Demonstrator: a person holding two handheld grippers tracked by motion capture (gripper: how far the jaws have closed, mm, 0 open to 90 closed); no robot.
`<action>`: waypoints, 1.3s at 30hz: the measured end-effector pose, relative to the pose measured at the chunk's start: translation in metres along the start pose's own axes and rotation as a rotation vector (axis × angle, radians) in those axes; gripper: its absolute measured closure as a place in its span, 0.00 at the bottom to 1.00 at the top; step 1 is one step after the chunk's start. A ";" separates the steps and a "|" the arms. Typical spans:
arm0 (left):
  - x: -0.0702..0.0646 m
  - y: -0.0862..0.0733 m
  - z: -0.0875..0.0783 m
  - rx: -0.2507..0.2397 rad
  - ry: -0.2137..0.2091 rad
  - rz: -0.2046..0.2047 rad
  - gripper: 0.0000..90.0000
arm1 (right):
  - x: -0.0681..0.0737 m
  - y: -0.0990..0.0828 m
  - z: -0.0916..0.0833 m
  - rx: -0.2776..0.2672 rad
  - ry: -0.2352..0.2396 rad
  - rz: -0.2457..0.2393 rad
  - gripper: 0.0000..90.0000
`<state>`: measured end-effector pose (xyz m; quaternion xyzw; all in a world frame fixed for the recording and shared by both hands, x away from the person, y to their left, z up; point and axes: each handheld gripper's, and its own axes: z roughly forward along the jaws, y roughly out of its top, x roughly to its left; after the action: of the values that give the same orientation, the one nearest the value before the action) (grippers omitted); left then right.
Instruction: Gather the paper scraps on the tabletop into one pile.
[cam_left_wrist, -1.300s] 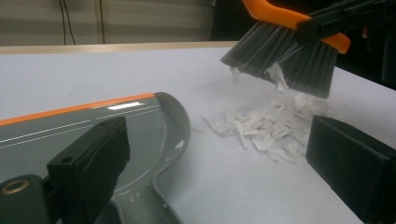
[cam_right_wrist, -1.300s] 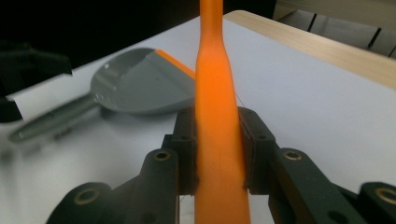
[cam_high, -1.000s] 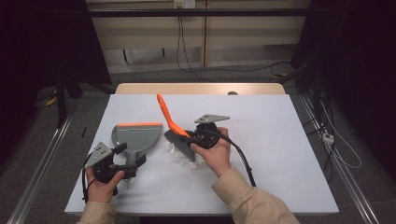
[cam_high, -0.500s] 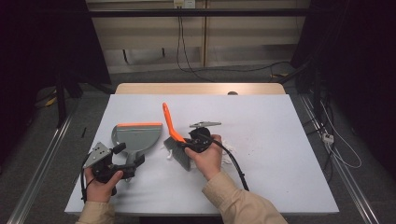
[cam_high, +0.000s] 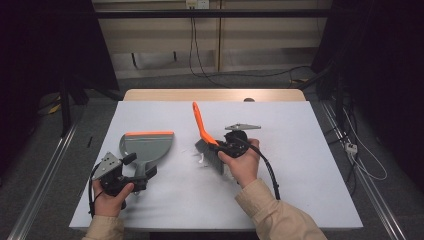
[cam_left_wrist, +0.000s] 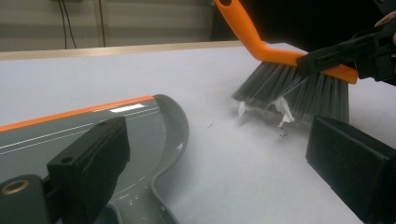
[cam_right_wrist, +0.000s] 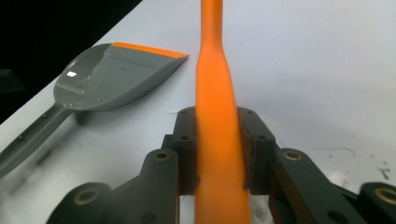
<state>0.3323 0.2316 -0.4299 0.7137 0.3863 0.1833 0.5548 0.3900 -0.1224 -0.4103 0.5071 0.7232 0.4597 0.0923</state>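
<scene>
Currently I have the right gripper (cam_high: 220, 146) clenched on the orange handle of the brush (cam_high: 202, 127), its fingers (cam_right_wrist: 187, 149) pressing both flanks of the handle just above the bristle head. I judge the brush light and rigid in the handle, with soft grey bristles (cam_left_wrist: 299, 91) that splay under load; the smooth plastic handle may rotate between the pads if the bristles are pressed hard against the tabletop (cam_high: 300, 130). This low grip point gives the best control of bristle angle. White paper scraps (cam_left_wrist: 282, 107) lie at the bristle edge, and I expect them to be nearly weightless, so slow strokes are advised. The grey dustpan (cam_high: 147, 147), with its orange lip, lies flat on the tabletop to the left of the brush, apart from it. The left gripper (cam_high: 137, 175) sits at the dustpan's handle, one finger (cam_left_wrist: 91, 161) over the pan; I cannot tell whether it clamps the handle. The pan appears light and stiff, and it is liable to slide unless held at the handle.
</scene>
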 end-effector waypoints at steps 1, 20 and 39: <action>0.000 0.000 0.000 0.005 0.000 0.005 0.07 | 0.001 0.001 0.000 -0.005 0.001 -0.005 0.79; 0.003 -0.003 0.000 0.006 -0.004 -0.010 0.07 | 0.012 -0.010 0.019 0.059 -0.006 -0.041 0.79; 0.005 -0.003 0.000 0.006 -0.003 -0.013 0.07 | 0.050 0.000 0.052 -0.005 0.066 -0.045 0.79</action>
<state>0.3342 0.2356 -0.4333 0.7131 0.3908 0.1776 0.5543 0.3975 -0.0517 -0.4227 0.4751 0.7358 0.4758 0.0802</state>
